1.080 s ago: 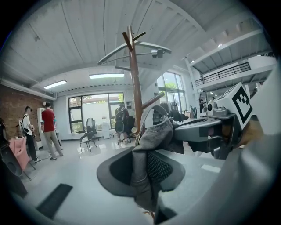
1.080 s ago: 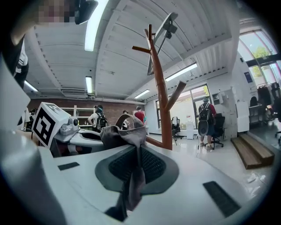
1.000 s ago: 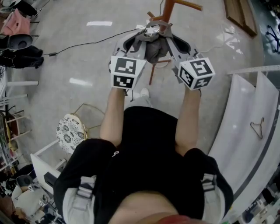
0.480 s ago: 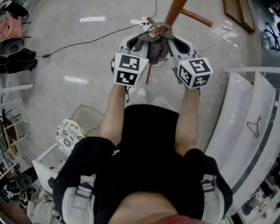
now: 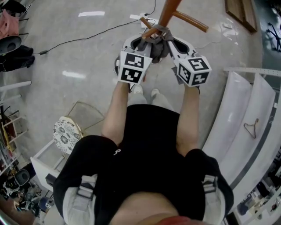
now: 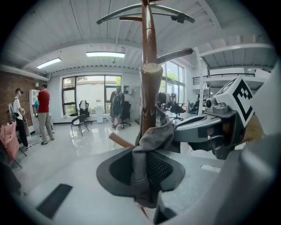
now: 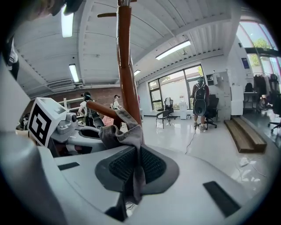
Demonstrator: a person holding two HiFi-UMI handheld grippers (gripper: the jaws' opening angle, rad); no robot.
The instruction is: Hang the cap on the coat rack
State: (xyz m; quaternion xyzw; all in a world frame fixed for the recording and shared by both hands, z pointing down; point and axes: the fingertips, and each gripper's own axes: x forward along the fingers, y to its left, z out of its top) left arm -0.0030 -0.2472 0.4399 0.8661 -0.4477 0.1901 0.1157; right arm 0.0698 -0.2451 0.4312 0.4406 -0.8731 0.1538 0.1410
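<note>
A grey cap (image 5: 156,40) hangs stretched between my two grippers, right against the brown wooden coat rack (image 5: 168,11). My left gripper (image 5: 141,45) is shut on one edge of the cap (image 6: 147,151). My right gripper (image 5: 172,45) is shut on the opposite edge of the cap (image 7: 129,140). In the left gripper view the rack's pole (image 6: 148,48) rises straight ahead, and a blunt peg end (image 6: 151,74) stands just above the fabric. In the right gripper view the cap's cloth lies over a slanted peg (image 7: 102,110) beside the pole (image 7: 126,66).
A patterned stool (image 5: 66,134) stands at the lower left. A white shelf (image 5: 246,110) with a wire hanger (image 5: 251,128) is on the right. A black cable (image 5: 83,37) crosses the floor. Clothes (image 5: 15,59) lie far left, and people (image 6: 44,112) stand in the room's background.
Both grippers have carried the cap forward and up against the rack's pole. The fabric now sits at a peg. Both grips are unchanged.
</note>
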